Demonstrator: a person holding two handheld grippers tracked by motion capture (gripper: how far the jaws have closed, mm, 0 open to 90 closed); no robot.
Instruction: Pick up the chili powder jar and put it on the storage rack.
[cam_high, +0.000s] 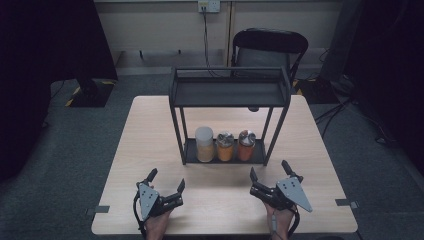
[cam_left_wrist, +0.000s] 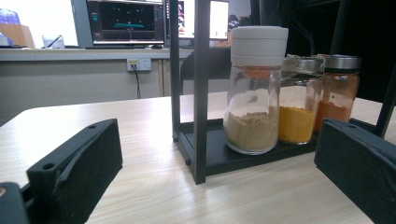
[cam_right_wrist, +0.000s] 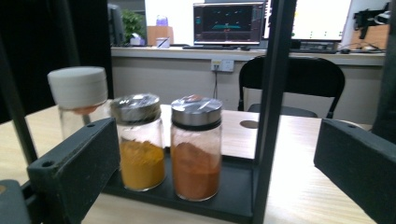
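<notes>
Three spice jars stand in a row on the bottom tray of a black two-tier rack (cam_high: 229, 92) at the middle of the wooden table (cam_high: 150, 130). Seen from the high view, the white-capped jar (cam_high: 204, 144) is on the left, the yellow-powder jar (cam_high: 225, 146) sits in the centre and the orange-powder jar (cam_high: 246, 145) is on the right; neighbours stand just beside one another. We see pale brown powder in the white-capped jar, and metal lids on the other two. The rack's upper shelf carries nothing.

We hold the left gripper (cam_high: 166, 181) low over the near left part of the table, in front of the rack and apart from it. Its jaws stand wide apart with nothing between them. In the left gripper view the white-capped jar (cam_left_wrist: 256, 88) is nearest, just behind the rack's front left post, with the yellow-powder jar (cam_left_wrist: 299, 100) and the orange-powder jar (cam_left_wrist: 338, 91) beyond it.

We hold the right gripper (cam_high: 269, 171) over the near right part of the table, likewise short of the rack. Its jaws are spread as far as they go and grip nothing. In the right gripper view the orange-powder jar (cam_right_wrist: 196, 147) lies most nearly between the jaws, the yellow-powder jar (cam_right_wrist: 140, 140) beside it and the white-capped jar (cam_right_wrist: 78, 100) farther off. A black chair (cam_high: 270, 47) stands behind the table.
</notes>
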